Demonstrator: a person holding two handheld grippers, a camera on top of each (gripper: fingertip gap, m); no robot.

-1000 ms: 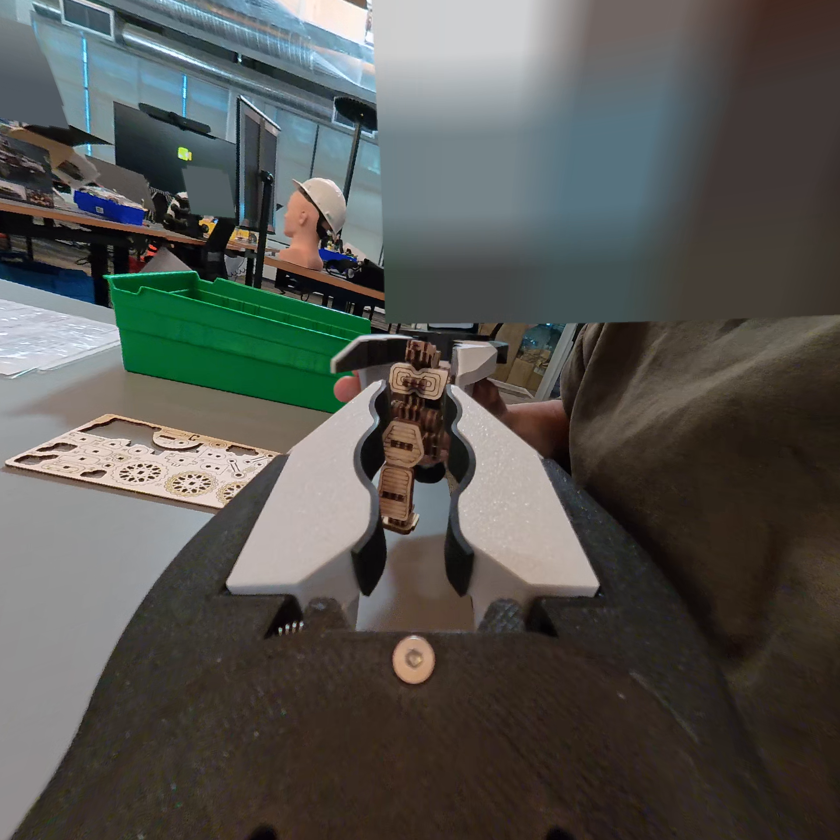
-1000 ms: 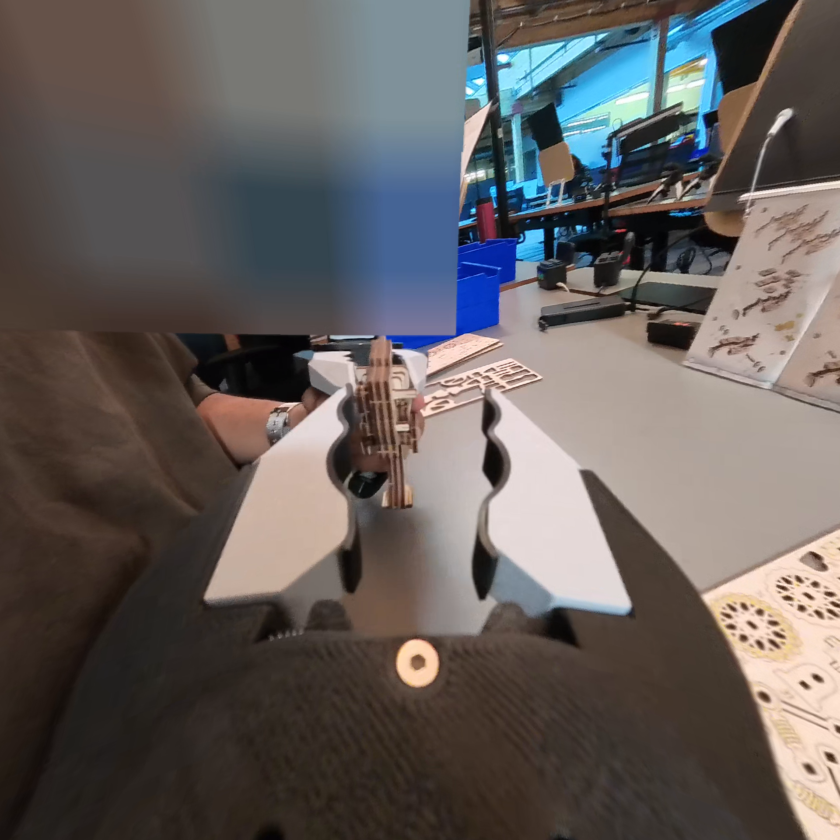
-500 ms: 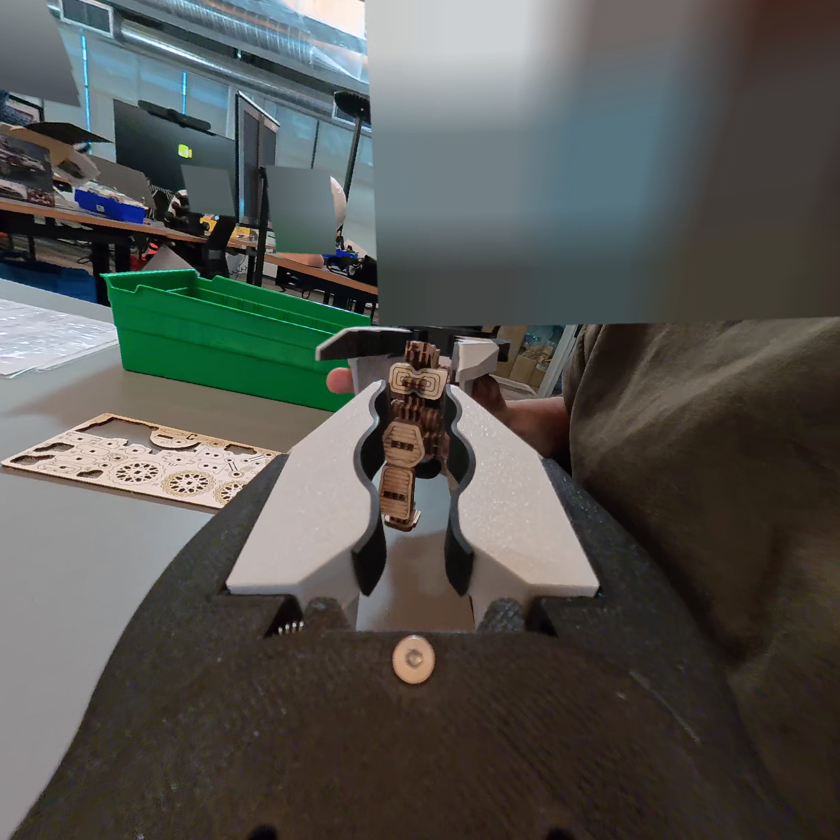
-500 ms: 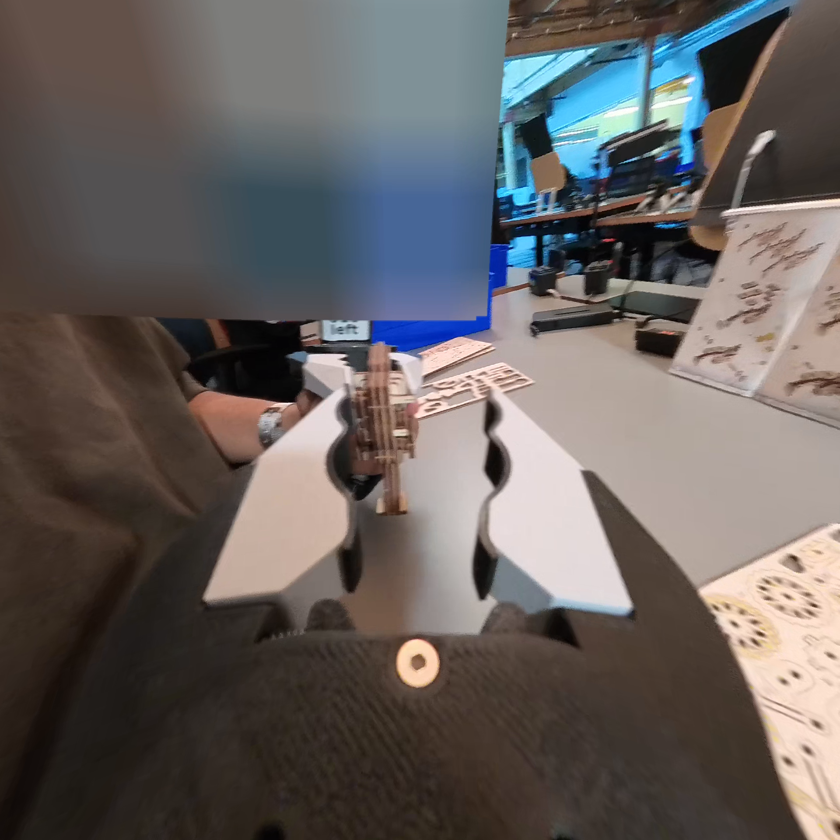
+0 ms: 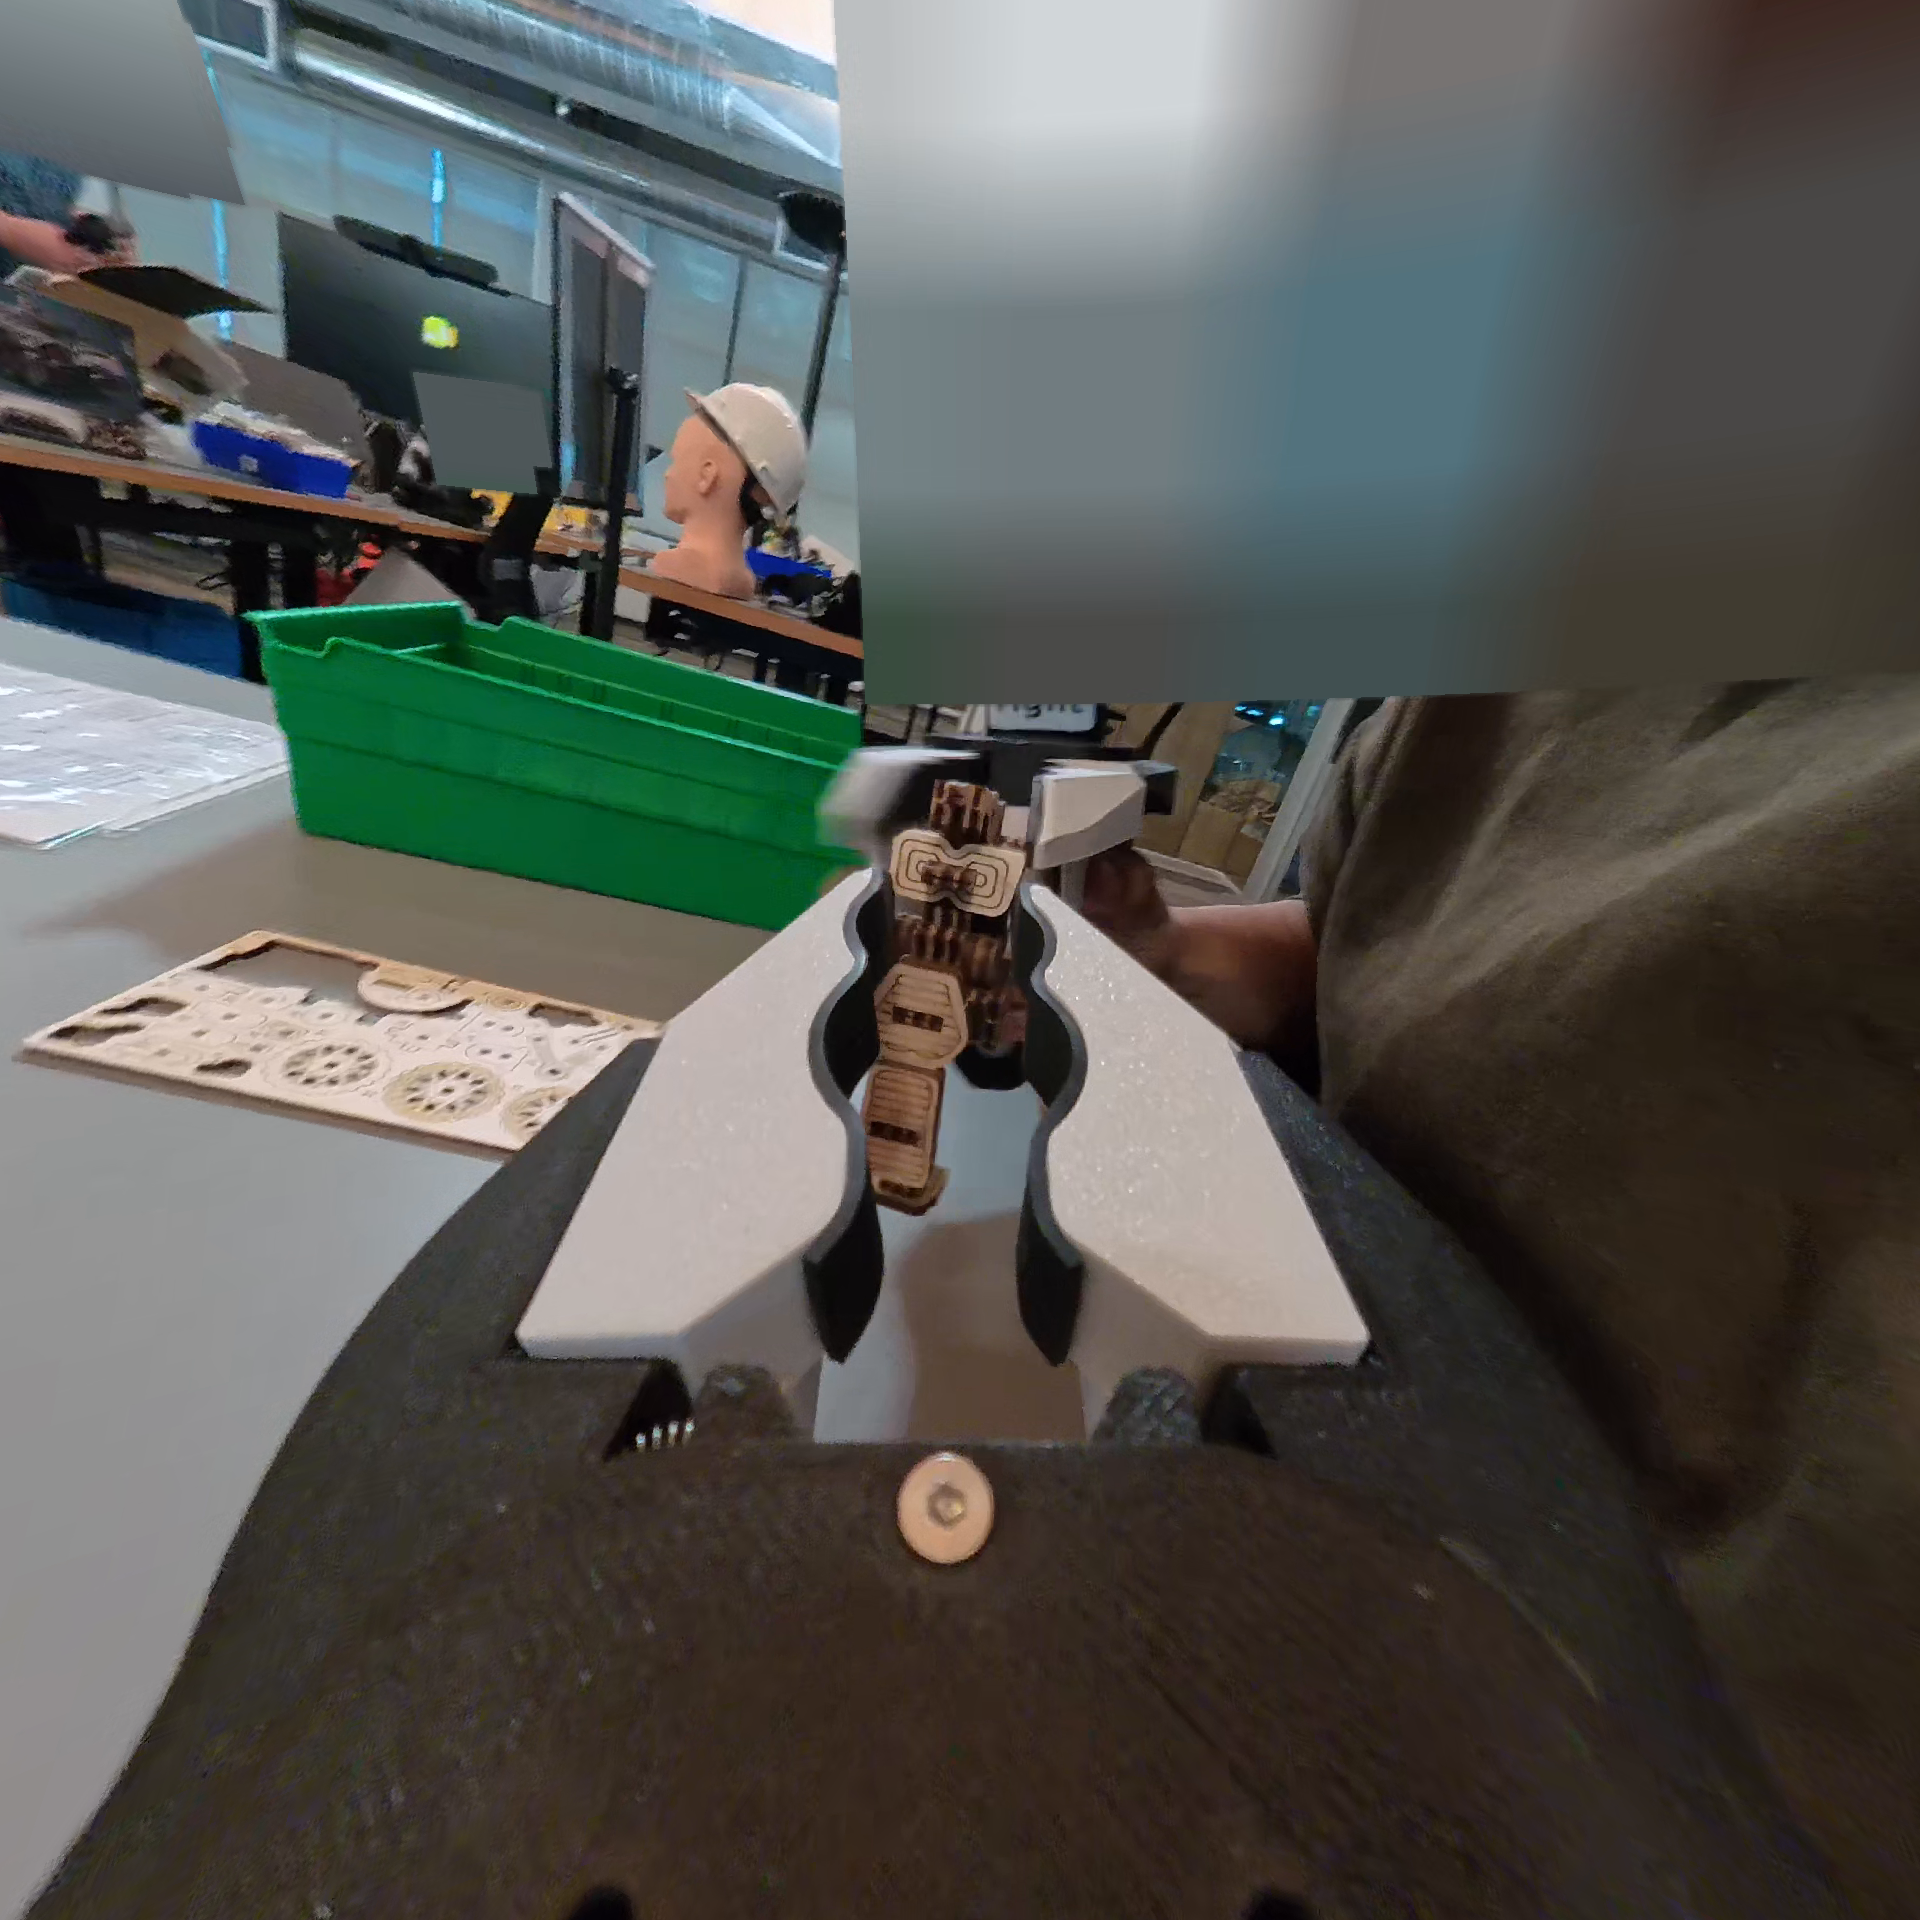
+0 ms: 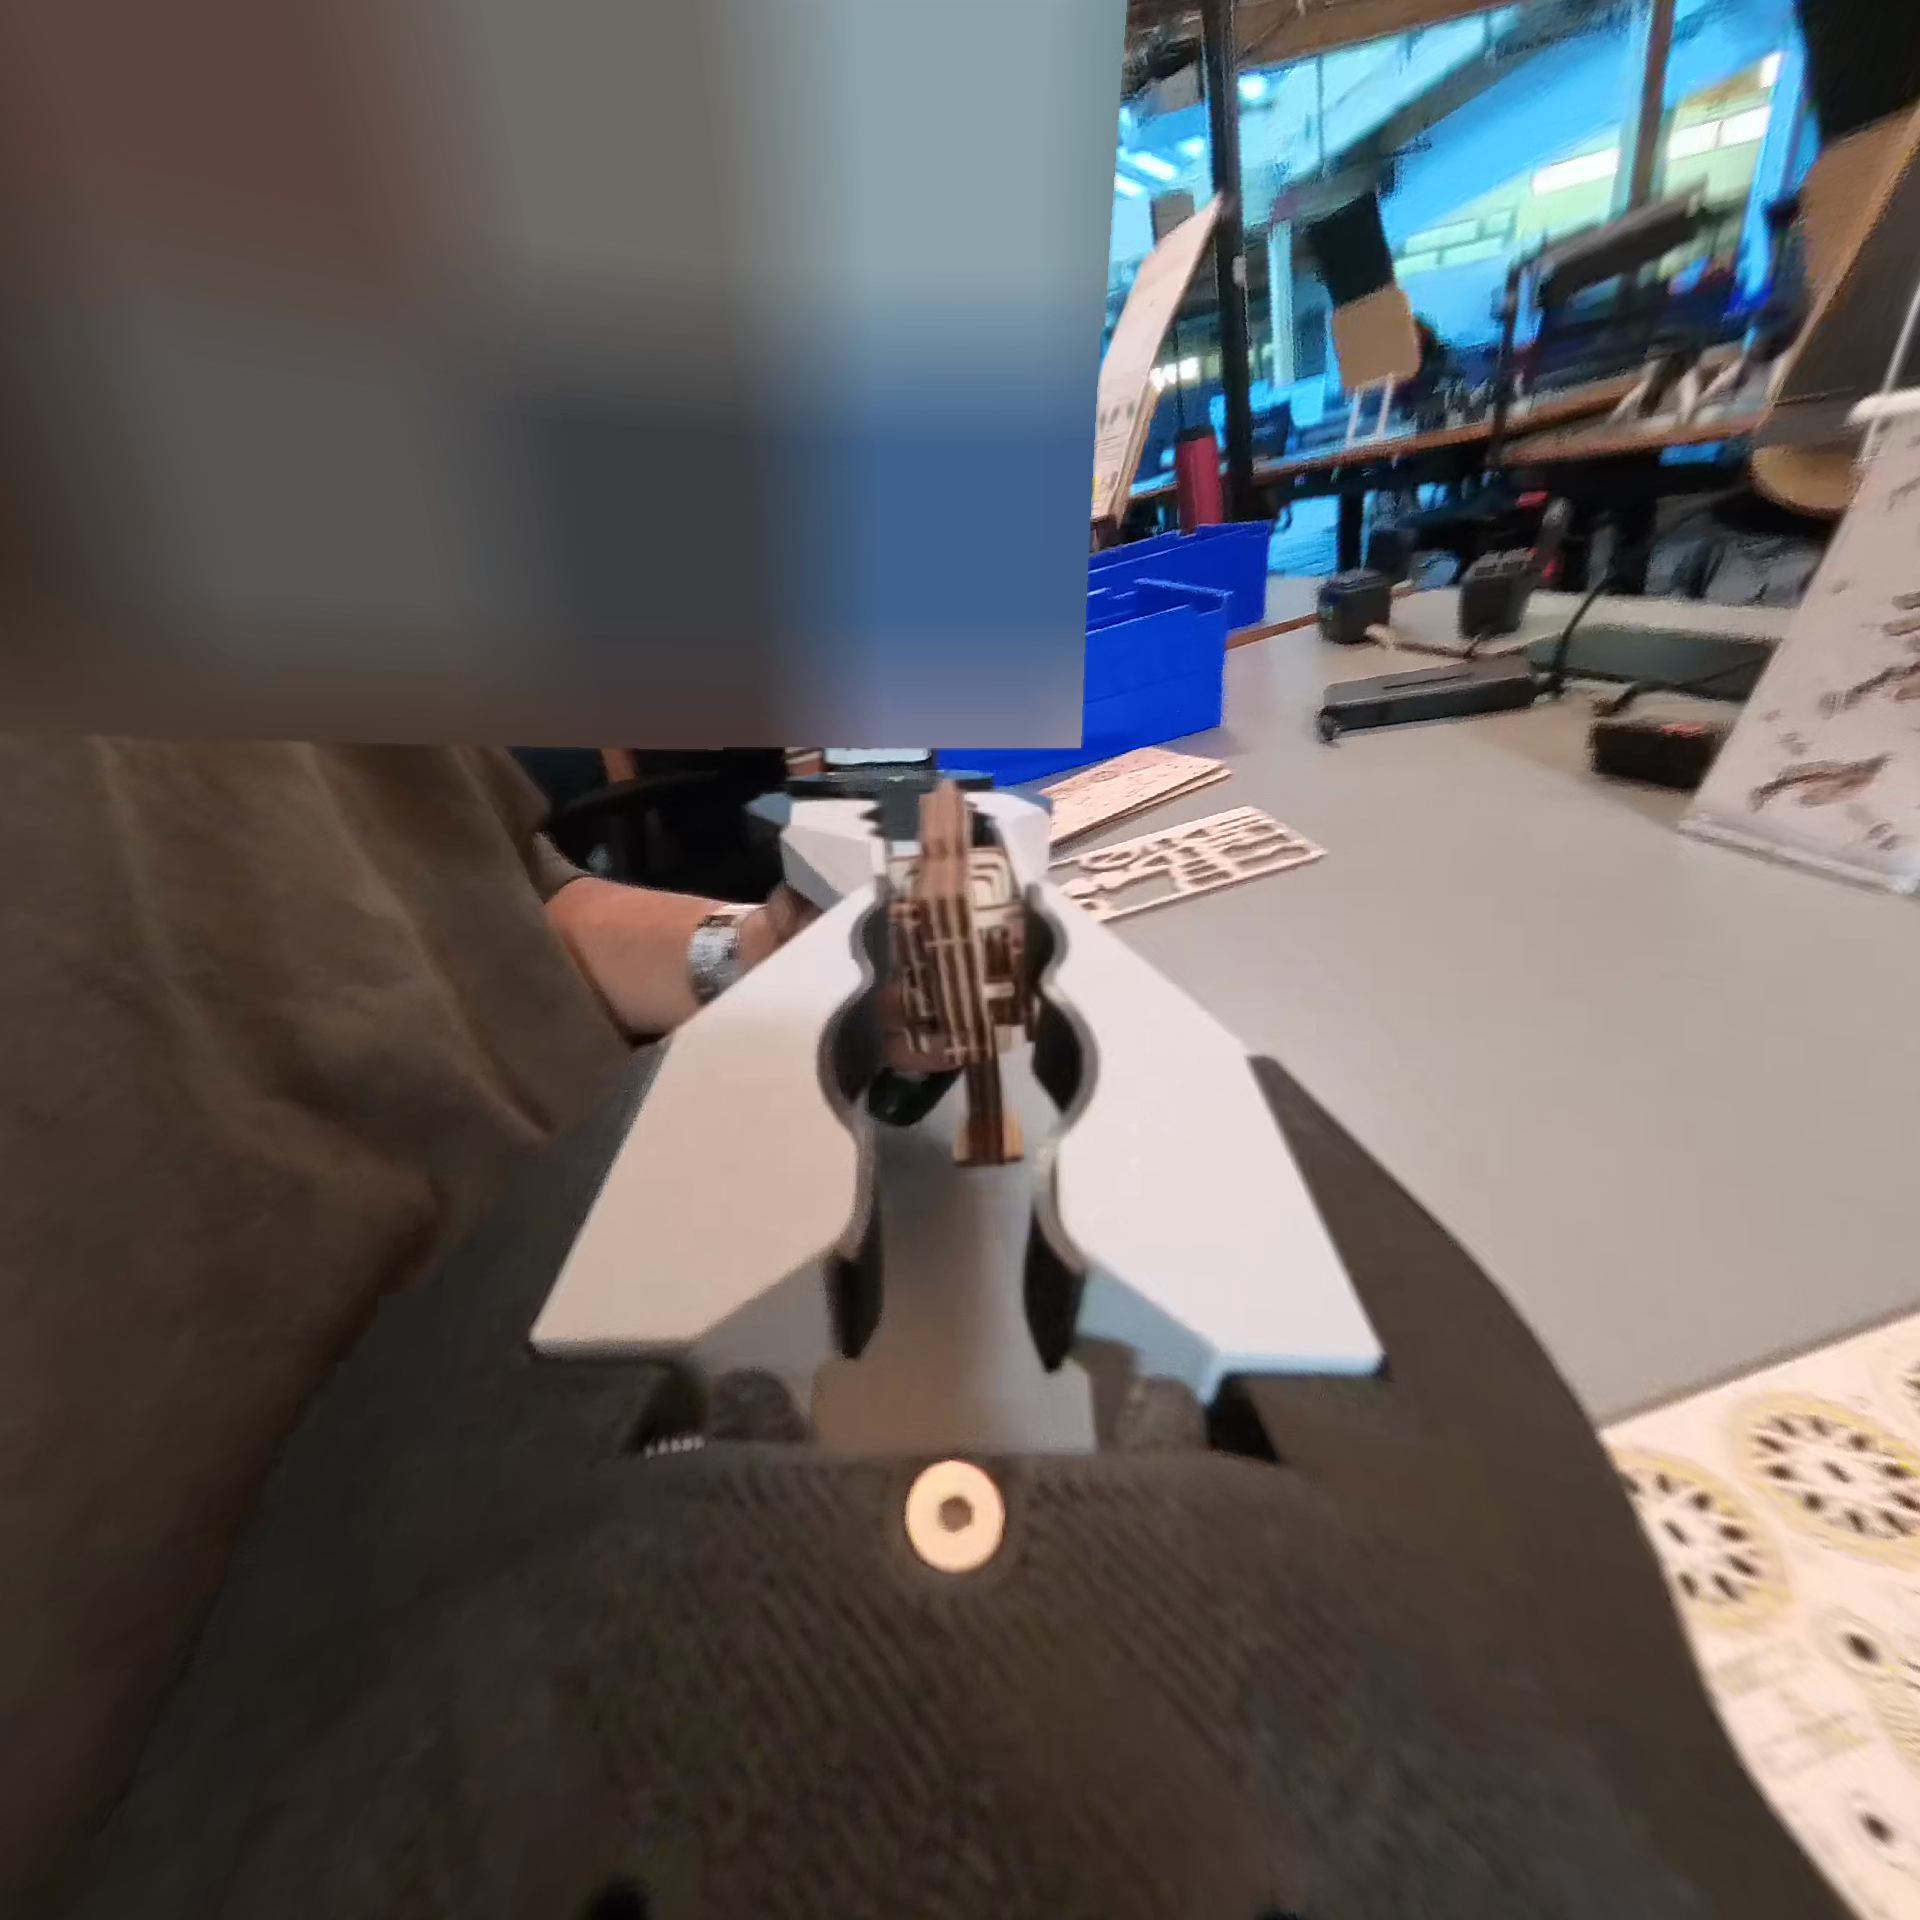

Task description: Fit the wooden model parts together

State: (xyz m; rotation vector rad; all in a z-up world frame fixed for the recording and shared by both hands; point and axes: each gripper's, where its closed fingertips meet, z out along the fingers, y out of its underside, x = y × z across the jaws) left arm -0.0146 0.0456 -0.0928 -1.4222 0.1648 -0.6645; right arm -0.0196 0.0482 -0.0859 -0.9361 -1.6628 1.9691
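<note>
Your left hand-held gripper (image 5: 945, 914) clamped the small layered brown wooden model assembly (image 5: 935, 997), raised above the grey table (image 5: 208, 1247); your right hand-held gripper (image 6: 956, 935) closed around it too. Partly built; perforated plywood sheets (image 5: 343, 1039) remained.

The left gripper (image 5: 945, 914) has two pale grey plastic fingers (image 5: 727, 1143) with wavy black inner edges, set in a rough black body with one round silver screw (image 5: 944, 1505). The right gripper (image 6: 956, 935) looks the same, with its own silver screw (image 6: 954, 1516). The person wears an olive-brown shirt (image 5: 1610, 1039) and a silver wristwatch (image 6: 715, 954).
</note>
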